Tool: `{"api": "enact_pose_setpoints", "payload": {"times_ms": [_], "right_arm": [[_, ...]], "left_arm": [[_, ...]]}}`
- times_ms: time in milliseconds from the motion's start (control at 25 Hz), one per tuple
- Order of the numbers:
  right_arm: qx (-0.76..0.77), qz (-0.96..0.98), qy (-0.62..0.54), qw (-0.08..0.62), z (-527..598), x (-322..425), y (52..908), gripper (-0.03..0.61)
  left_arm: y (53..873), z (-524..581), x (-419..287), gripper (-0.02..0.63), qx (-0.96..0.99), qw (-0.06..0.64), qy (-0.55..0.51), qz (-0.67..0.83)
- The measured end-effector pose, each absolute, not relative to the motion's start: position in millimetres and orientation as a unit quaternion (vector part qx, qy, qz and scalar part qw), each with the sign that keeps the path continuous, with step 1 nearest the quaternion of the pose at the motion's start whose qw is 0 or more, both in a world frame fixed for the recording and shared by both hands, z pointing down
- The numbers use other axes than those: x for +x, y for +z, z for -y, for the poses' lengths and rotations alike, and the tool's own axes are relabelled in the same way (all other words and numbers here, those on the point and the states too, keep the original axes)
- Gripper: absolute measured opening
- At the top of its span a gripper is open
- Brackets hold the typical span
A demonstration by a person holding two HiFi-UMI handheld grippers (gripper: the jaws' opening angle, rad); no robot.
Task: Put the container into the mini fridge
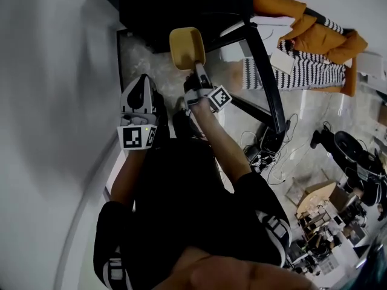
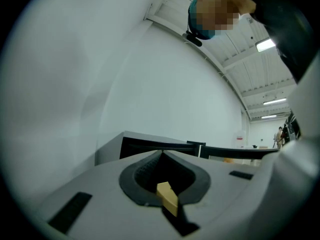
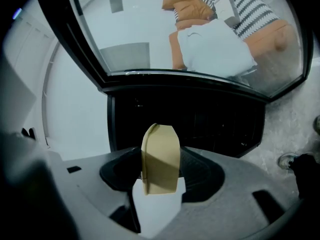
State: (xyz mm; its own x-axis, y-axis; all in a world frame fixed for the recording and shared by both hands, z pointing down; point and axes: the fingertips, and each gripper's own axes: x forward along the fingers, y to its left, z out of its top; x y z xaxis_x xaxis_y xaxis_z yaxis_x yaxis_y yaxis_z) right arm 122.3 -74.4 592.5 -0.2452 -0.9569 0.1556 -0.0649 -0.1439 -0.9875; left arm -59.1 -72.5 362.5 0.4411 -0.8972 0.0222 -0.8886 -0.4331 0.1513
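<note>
Now we are in the carrying step. Our left gripper (image 2: pixel 161 154) is pinched together at the tips, holds nothing of the task, and points at a bare white wall (image 2: pixel 150 84). Beside it to the right, our right gripper (image 1: pixel 198 71) clamps the mustard-yellow rounded plastic container (image 1: pixel 187 47) by its near end, out in the air. Straight ahead of that gripper gapes the dark inside of the black mini fridge (image 3: pixel 200 119), near but not yet entered. Its glass-paned door (image 1: pixel 269 86) stands wide to the gripper's right. Next, we judge, we must push forward into the cavity, settle the container on a shelf and let go.
</note>
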Motion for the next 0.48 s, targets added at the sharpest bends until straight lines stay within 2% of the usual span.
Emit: {"api": "enact_pose_setpoints", "payload": {"times_ms": [480], "right_arm": [[-0.49, -0.53, -0.584, 0.371, 120, 114, 684, 0.219]], "left_arm": [[421, 104, -66, 0.005, 0.83, 0.084, -0.039, 0.55]]}}
